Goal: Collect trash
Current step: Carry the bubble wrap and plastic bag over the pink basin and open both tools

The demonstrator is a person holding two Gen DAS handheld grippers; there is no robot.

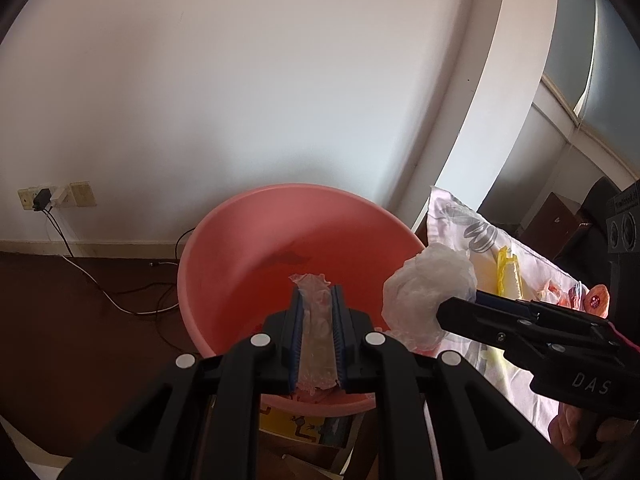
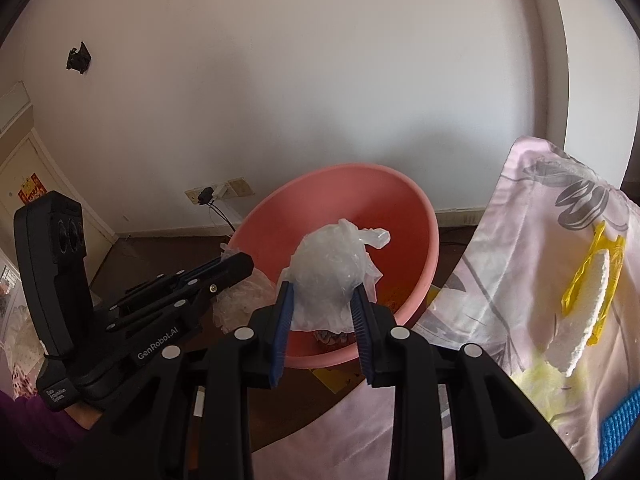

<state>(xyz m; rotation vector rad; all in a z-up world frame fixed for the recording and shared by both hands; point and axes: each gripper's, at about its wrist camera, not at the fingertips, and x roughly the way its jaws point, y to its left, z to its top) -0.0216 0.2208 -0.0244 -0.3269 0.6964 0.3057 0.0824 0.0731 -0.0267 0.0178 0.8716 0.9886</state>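
Observation:
A pink plastic basin (image 1: pixel 256 248) stands by the table's edge; it also shows in the right wrist view (image 2: pixel 400 208). My left gripper (image 1: pixel 317 300) is shut on a strip of clear plastic wrap (image 1: pixel 316 344) and holds it over the basin's near side. My right gripper (image 2: pixel 322 296) is shut on a crumpled clear plastic bag (image 2: pixel 328 272), held above the basin's rim; that bag shows in the left wrist view (image 1: pixel 424 296) beside the basin. The left gripper (image 2: pixel 236 264) appears in the right wrist view with the plastic wrap (image 2: pixel 240 296) hanging under it.
A floral cloth (image 2: pixel 520 248) covers the table at the right. On it lie a yellow wrapper with a white piece (image 2: pixel 588 292) and a blue object (image 2: pixel 620 428) at the edge. Wall sockets with cables (image 1: pixel 52 200) sit low on the white wall.

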